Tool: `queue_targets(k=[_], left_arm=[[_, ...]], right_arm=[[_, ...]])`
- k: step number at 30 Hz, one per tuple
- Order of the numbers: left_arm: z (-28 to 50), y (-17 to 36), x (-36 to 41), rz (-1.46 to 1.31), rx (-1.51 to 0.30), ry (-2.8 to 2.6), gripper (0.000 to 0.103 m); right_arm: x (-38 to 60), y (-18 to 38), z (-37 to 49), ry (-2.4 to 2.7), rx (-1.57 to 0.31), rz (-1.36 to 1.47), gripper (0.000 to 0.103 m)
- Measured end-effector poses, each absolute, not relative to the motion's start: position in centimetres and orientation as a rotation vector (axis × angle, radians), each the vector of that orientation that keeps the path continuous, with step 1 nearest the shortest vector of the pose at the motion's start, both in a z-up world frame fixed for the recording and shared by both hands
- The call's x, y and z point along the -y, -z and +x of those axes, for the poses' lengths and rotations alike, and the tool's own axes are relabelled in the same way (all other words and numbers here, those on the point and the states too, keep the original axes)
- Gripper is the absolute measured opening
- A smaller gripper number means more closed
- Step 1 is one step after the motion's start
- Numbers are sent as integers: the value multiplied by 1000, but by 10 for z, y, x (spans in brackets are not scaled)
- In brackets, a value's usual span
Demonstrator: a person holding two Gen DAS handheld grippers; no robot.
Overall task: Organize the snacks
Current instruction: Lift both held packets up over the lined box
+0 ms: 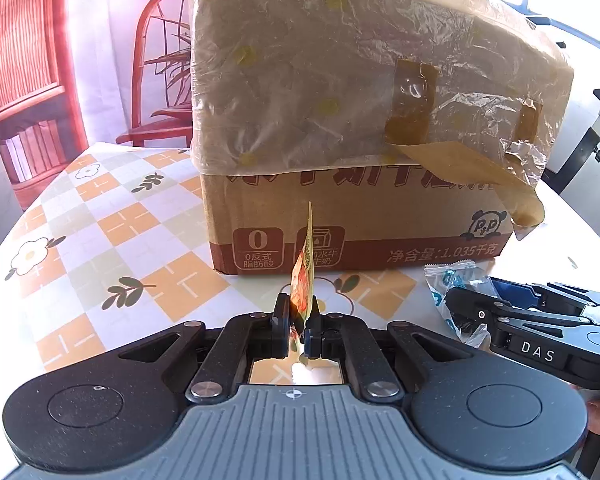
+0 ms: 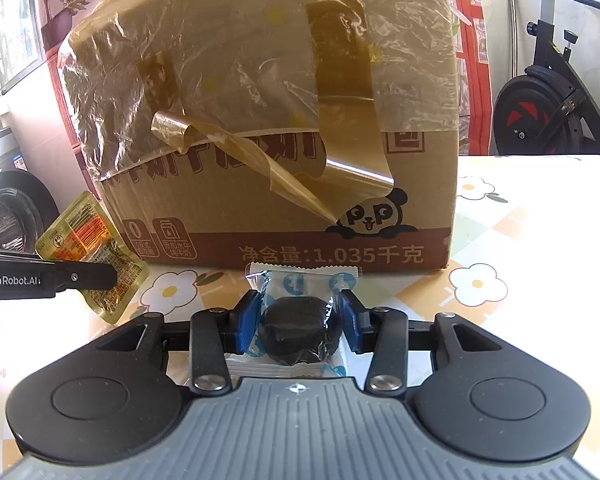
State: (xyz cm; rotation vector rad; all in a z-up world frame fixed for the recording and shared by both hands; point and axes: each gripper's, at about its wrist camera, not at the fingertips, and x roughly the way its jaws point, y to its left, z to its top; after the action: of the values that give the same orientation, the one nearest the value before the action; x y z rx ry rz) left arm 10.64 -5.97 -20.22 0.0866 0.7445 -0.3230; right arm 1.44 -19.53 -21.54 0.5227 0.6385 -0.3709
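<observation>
My left gripper (image 1: 298, 320) is shut on a thin yellow-orange snack packet (image 1: 305, 276), held edge-on and upright just above the table. The packet also shows flat-on in the right wrist view (image 2: 92, 254), pinched by the left gripper's finger (image 2: 88, 276). My right gripper (image 2: 298, 316) is shut on a clear blue-and-white wrapped dark round cookie (image 2: 296, 330). That wrapped cookie also shows in the left wrist view (image 1: 456, 284) at the right gripper's tip. Both grippers face a large cardboard box (image 1: 364, 216), seen in the right wrist view too (image 2: 280, 208), a short way ahead.
The box is wrapped on top in plastic film with loose brown tape strips (image 2: 340, 184). The table has a checkered flower-print cloth (image 1: 112, 232). An exercise bike (image 2: 552, 92) stands behind on the right, a red chair print (image 1: 160, 80) on the left.
</observation>
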Motion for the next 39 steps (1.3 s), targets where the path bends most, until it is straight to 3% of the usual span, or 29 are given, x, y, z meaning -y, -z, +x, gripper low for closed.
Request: queue_targets(k=[21, 29, 39], left_arm=[[89, 171, 12, 4, -650, 237, 7], [84, 137, 3, -48, -550, 237, 7], [88, 52, 15, -45, -314, 304, 7]], right_arm=[[187, 202, 10, 356, -634, 488, 44], [160, 150, 10, 237, -513, 346, 44], [167, 61, 20, 195, -243, 269, 44]])
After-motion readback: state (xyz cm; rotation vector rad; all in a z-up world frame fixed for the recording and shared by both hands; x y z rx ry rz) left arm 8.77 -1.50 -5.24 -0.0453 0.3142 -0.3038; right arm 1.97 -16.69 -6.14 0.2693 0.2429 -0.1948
